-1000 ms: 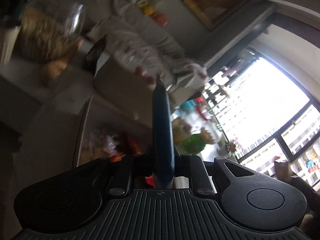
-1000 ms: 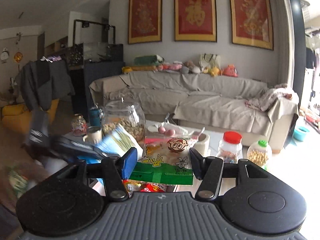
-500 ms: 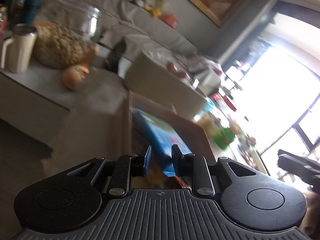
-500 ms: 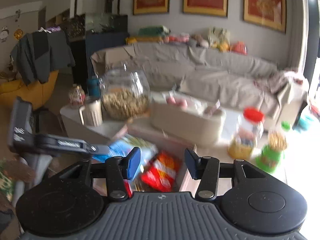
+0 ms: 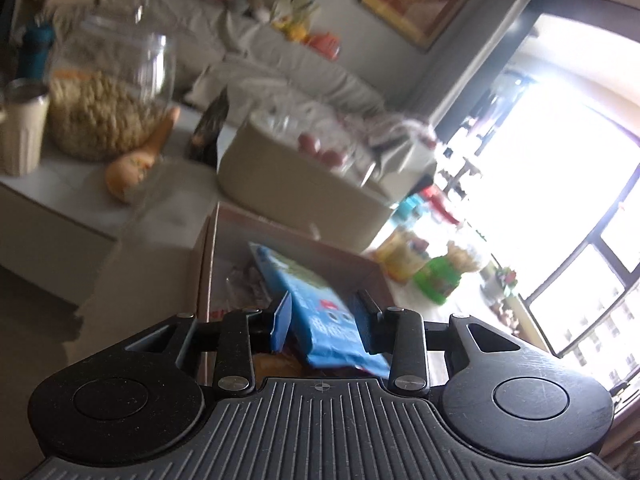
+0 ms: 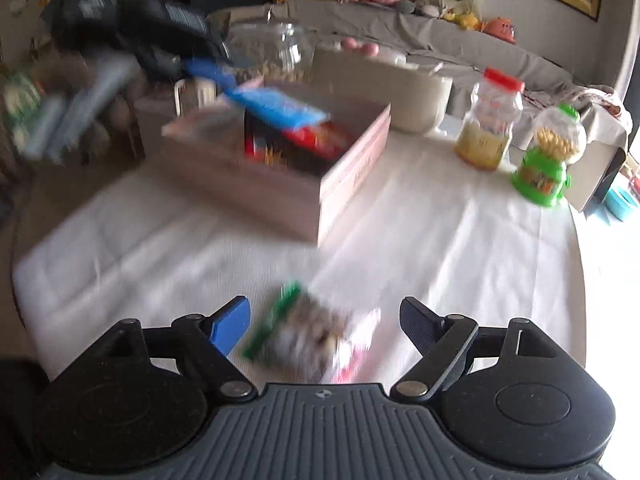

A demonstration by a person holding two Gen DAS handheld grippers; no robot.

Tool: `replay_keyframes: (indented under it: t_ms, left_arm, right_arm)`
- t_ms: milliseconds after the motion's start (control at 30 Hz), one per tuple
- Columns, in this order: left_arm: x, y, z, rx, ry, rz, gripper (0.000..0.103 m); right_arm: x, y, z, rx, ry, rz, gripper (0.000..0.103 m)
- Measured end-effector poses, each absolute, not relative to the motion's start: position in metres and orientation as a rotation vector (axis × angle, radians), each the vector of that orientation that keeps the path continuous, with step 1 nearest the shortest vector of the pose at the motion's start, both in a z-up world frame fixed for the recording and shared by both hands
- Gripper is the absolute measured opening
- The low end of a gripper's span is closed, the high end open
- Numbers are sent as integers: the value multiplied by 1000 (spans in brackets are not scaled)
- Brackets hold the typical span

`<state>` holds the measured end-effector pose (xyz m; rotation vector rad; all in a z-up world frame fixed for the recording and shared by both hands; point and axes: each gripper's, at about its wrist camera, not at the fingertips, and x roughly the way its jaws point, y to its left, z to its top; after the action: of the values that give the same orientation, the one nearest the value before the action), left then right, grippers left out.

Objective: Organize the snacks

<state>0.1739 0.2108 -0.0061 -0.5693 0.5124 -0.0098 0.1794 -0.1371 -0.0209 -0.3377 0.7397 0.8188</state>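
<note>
- Snack packet [image 5: 324, 320], bright blue with white print, lies between the left gripper [image 5: 325, 316] jaws, which are opening; the pads stand just clear of its sides.
- It rests tilted atop other snacks in an open pinkish cardboard box [image 6: 280, 188], its far end raised.
- Right gripper [image 6: 324, 322] jaws are opening wide over a blurred packet [image 6: 308, 332] with a green edge, lying on the white tablecloth [image 6: 440, 240] near the box; the pads do not touch it.
- Farther right stand a red-lidded jar [image 6: 490, 120] and a green-based jar [image 6: 550, 156].
</note>
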Motion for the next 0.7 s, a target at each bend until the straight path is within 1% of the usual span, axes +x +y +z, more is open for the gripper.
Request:
replay_keyframes:
  t_ms: [100, 167, 333, 433, 467, 600, 700]
  left_arm:
    - [149, 191, 4, -477, 525, 22, 39]
    - [138, 175, 1, -451, 550, -8, 39]
    - [131, 120, -40, -500, 720, -238, 38]
    - [126, 104, -59, -543, 743, -244, 38]
    - [123, 102, -61, -555, 734, -220, 38]
    - [107, 99, -64, -565, 727, -107, 38]
    - [95, 102, -61, -522, 707, -39, 38]
  right_arm:
    - [171, -148, -34, -311, 767, 812, 83]
    - [166, -153, -37, -300, 765, 830, 83]
    - [155, -150, -41, -359, 738, 819, 83]
    - [163, -145, -51, -209, 853, 870, 83]
    - [165, -143, -54, -161, 891, 900, 85]
    - [156, -144, -41, -103, 854, 1061, 84]
    - [151, -143, -29, -237, 743, 993, 85]
